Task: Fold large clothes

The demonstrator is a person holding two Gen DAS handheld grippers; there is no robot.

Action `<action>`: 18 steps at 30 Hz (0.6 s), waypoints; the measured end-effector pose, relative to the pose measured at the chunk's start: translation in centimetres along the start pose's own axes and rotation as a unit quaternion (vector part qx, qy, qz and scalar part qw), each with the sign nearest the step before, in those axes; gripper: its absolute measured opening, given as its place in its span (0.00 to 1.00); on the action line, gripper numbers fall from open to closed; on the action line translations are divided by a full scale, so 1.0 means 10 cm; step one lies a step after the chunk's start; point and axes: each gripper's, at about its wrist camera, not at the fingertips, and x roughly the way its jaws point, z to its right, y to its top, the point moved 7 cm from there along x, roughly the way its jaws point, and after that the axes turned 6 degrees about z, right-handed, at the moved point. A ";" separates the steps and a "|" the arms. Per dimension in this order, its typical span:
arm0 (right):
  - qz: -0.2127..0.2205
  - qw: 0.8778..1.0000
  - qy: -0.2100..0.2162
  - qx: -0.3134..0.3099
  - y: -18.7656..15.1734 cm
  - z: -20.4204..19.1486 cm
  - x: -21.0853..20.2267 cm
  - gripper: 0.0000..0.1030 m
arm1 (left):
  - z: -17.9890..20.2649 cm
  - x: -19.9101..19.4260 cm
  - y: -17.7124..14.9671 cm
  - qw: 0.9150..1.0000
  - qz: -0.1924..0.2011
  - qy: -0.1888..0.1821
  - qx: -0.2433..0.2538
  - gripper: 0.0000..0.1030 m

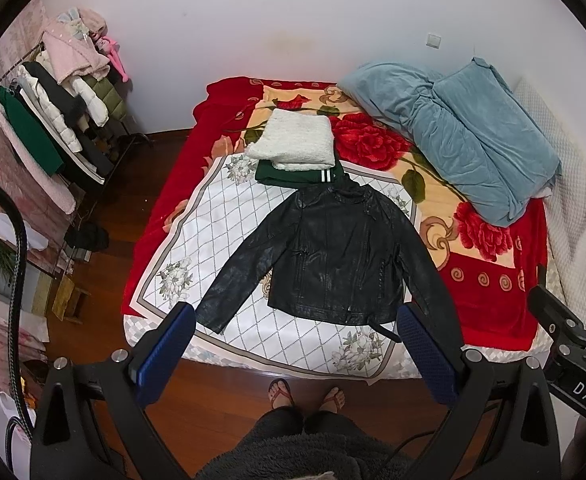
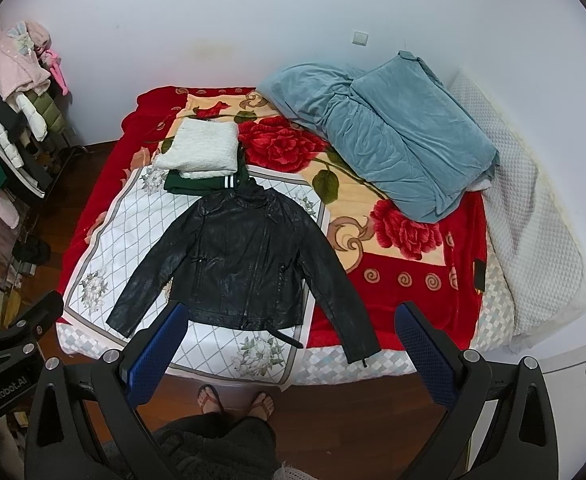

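A black leather jacket (image 1: 329,252) lies flat, front up, sleeves spread, on a white floral cloth (image 1: 197,240) on the bed; it also shows in the right wrist view (image 2: 237,264). My left gripper (image 1: 295,320) is open and empty, held above the bed's near edge in front of the jacket's hem. My right gripper (image 2: 289,320) is open and empty, also held back from the jacket. Behind the collar lie a folded white fluffy garment (image 1: 293,140) and a folded green garment (image 1: 293,176).
A blue quilt (image 1: 465,132) is heaped at the bed's back right on a red rose blanket (image 1: 489,276). A clothes rack (image 1: 53,120) full of coats stands left. The person's feet (image 1: 305,394) stand on the wooden floor at the bed's near edge.
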 end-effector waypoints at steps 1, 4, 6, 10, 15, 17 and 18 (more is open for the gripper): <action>0.000 1.000 -0.001 -0.001 0.06 -0.05 -0.04 1.00 | 0.00 0.00 0.01 1.000 0.000 0.000 0.000 1.00; 0.000 1.000 0.000 0.001 0.05 -0.04 -0.04 1.00 | 0.01 0.00 0.01 1.000 0.000 0.000 0.001 1.00; 0.001 1.000 -0.001 0.000 0.04 -0.03 -0.03 1.00 | 0.00 0.00 0.01 1.000 0.000 0.000 0.000 1.00; 0.001 1.000 0.000 0.000 0.05 -0.04 -0.04 1.00 | 0.01 0.00 0.02 1.000 0.001 0.000 0.000 1.00; 0.000 1.000 0.000 0.000 0.04 -0.07 -0.01 1.00 | 0.01 0.00 0.02 1.000 0.001 -0.001 0.000 1.00; 0.001 1.000 0.000 0.000 0.03 -0.07 -0.02 1.00 | 0.01 0.00 0.02 1.000 0.002 0.000 0.000 1.00; 0.000 1.000 0.000 0.000 0.05 -0.08 -0.02 1.00 | 0.01 0.00 0.02 1.000 0.002 0.000 0.000 1.00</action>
